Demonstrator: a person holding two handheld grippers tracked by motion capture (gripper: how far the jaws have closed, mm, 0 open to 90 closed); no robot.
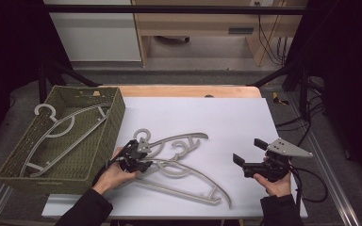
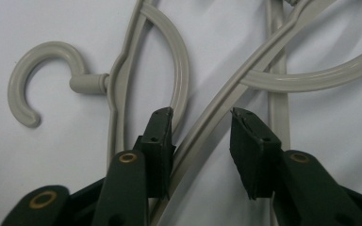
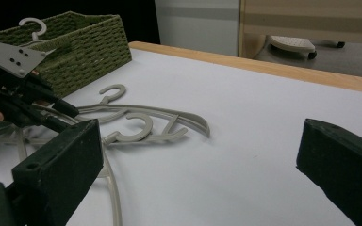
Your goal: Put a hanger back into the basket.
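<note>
Several grey plastic hangers [image 1: 179,162] lie overlapped on the white sheet [image 1: 217,113]. My left gripper [image 1: 140,161] is down on them at their left end, next to a hook [image 1: 142,134]. In the left gripper view its jaws [image 2: 201,113] straddle one slanting hanger arm [image 2: 245,80]. The left pad lies against that arm and the right pad stands off it, so the gripper is open. A curved hook [image 2: 28,70] lies to the left. My right gripper [image 1: 249,151] is held at the right of the sheet, wide open [image 3: 198,141] with nothing between its fingers.
A green woven basket [image 1: 115,117] stands at the left with one more hanger [image 1: 61,125] inside it. The wooden table edge [image 1: 184,91] runs along the far side of the sheet. Black frame bars and cables stand at the right.
</note>
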